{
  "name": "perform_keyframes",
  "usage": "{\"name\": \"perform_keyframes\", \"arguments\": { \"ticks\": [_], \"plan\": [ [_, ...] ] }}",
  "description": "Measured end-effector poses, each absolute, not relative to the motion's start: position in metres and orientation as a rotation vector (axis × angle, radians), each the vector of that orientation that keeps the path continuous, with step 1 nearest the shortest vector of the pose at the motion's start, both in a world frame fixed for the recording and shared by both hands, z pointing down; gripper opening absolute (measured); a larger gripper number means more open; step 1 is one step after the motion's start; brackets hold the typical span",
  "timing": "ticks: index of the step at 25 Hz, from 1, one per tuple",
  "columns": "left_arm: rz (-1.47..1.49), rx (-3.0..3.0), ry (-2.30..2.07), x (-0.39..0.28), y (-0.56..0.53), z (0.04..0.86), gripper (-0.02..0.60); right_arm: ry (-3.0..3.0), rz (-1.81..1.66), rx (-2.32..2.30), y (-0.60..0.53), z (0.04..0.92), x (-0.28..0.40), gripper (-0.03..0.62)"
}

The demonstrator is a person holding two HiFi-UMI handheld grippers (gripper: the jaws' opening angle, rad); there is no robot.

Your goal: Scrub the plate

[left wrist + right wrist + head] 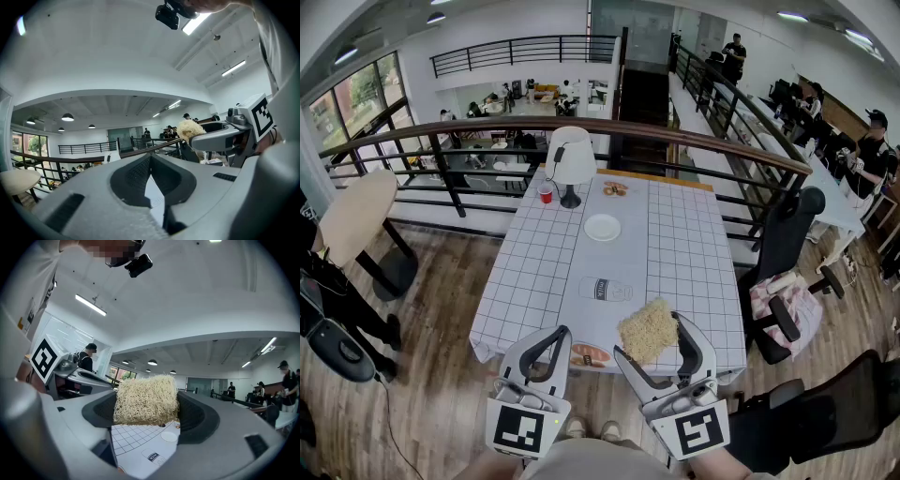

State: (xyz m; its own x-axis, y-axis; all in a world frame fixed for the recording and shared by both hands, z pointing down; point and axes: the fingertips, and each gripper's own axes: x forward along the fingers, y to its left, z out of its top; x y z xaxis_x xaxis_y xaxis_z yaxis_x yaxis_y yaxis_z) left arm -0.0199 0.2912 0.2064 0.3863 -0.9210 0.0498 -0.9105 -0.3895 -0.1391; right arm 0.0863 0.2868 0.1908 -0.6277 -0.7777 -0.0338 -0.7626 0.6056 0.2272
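Two-handed, we are clamping the scrubber (146, 399) in the right gripper (652, 337), left gripper (150, 159) closed empty; plate (602, 227) needs flat, firm strokes.

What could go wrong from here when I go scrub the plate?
The plate sits unheld, far up the table, and the left gripper is shut and empty, so scrubbing may push it around. The bottle lying between the scrubber and the plate could get knocked on the reach.
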Motion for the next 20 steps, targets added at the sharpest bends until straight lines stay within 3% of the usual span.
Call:
{"name": "perform_keyframes", "arguments": {
  "ticks": [20],
  "plan": [
    [-0.200,-2.559,1.694,-0.011,0.294,0.210,0.012,-2.816,-0.295,1.324,0.287,0.188,0.097,0.376]
  ]
}}
